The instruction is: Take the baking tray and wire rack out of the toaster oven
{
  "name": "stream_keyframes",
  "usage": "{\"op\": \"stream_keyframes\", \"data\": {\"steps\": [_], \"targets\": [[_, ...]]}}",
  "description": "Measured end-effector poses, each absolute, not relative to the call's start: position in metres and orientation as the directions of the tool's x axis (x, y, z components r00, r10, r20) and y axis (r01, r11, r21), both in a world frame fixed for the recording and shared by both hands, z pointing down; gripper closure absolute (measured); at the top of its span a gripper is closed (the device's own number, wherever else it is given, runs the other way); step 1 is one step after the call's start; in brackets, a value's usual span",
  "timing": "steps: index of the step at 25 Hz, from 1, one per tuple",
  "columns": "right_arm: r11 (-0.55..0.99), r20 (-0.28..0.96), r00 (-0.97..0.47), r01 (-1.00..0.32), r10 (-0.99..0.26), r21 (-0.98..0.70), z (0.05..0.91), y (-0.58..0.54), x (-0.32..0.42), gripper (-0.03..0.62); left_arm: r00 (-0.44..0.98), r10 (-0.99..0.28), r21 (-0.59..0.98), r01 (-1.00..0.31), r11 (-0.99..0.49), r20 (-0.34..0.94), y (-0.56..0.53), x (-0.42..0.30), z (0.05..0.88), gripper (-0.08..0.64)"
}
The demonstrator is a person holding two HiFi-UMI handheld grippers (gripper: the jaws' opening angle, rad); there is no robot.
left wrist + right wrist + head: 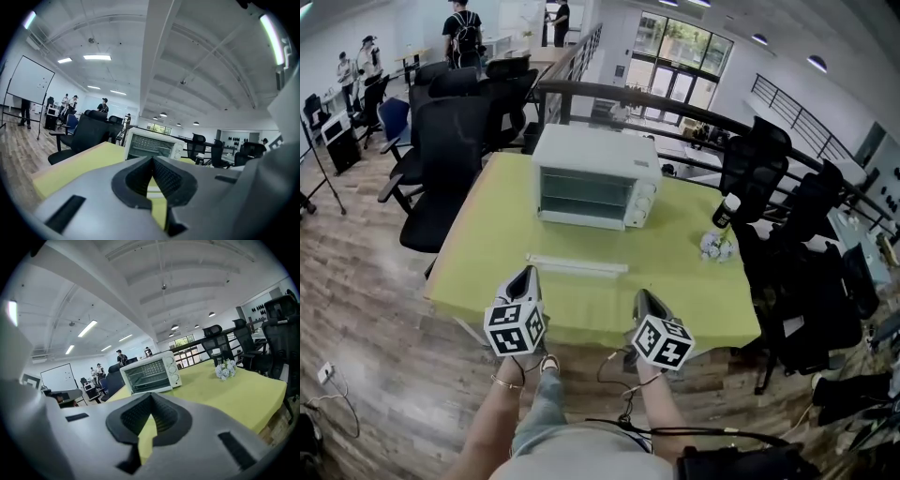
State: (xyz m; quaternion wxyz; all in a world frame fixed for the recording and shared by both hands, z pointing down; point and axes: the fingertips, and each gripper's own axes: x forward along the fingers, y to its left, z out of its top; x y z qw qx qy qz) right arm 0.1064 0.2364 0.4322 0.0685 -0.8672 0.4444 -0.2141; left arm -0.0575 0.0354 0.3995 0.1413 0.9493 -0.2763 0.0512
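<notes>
A table (487, 253) with a yellow-green cover stands on a wooden floor (366, 309). Near its right edge lies a small bunch of white flowers (715, 247), and just behind it stands a dark bottle (726, 212) with a white cap. Black office chairs (450, 159) stand at the left side of the table. A dark railing (675, 105) runs behind it. Far at the back stand some people (463, 33) and a whiteboard (30, 79).

Yellow-green table (478, 262) bearing toaster oven (595, 178), white strip (577, 265), flowers (715, 246).

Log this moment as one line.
toaster oven: door shut | left gripper: shut, empty | right gripper: shut, empty | both short of oven
</notes>
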Motion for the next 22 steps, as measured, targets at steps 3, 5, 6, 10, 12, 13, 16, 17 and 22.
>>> {"op": "stream_keyframes", "data": {"steps": [3, 5, 6, 10, 12, 13, 16, 17, 22], "targets": [[-0.598, 0.313, 0.516, -0.746, -0.797, -0.293, 0.429, 0.211, 0.124, 0.592, 0.846, -0.505, 0.263, -0.533, -0.804, 0.170, 0.009, -0.039, 0.401, 0.555], [-0.599, 0.308, 0.520, -0.746, -0.797, -0.290, 0.424, 0.194, 0.136, 0.592, 0.850, -0.500, 0.270, -0.527, -0.805, 0.167, -0.009, -0.025, 0.400, 0.555], [-0.598, 0.305, 0.520, -0.747, -0.798, -0.291, 0.421, 0.184, 0.142, 0.592, 0.851, -0.499, 0.272, -0.525, -0.806, 0.166, -0.018, -0.018, 0.398, 0.555], [-0.598, 0.294, 0.525, -0.747, -0.799, -0.291, 0.411, 0.145, 0.167, 0.592, 0.858, -0.488, 0.273, -0.514, -0.813, 0.162, -0.057, 0.010, 0.390, 0.555], [-0.604, 0.285, 0.535, -0.740, -0.796, -0.298, 0.406, 0.126, 0.183, 0.592, 0.866, -0.474, 0.263, -0.501, -0.825, 0.161, -0.074, 0.027, 0.387, 0.555], [-0.606, 0.280, 0.539, -0.736, -0.794, -0.301, 0.404, 0.116, 0.190, 0.592, 0.870, -0.467, 0.257, -0.493, -0.831, 0.160, -0.083, 0.035, 0.384, 0.555], [-0.610, 0.268, 0.548, -0.730, -0.792, -0.310, 0.398, 0.086, 0.210, 0.592, 0.881, -0.447, 0.246, -0.473, -0.846, 0.157, -0.110, 0.060, 0.377, 0.555], [-0.611, 0.267, 0.550, -0.727, -0.791, -0.313, 0.397, 0.078, 0.215, 0.592, 0.884, -0.440, 0.242, -0.466, -0.851, 0.157, -0.118, 0.067, 0.375, 0.555], [-0.621, 0.269, 0.560, -0.714, -0.783, -0.322, 0.402, 0.047, 0.240, 0.592, 0.901, -0.398, 0.239, -0.430, -0.871, 0.172, -0.142, 0.103, 0.382, 0.555]]}}
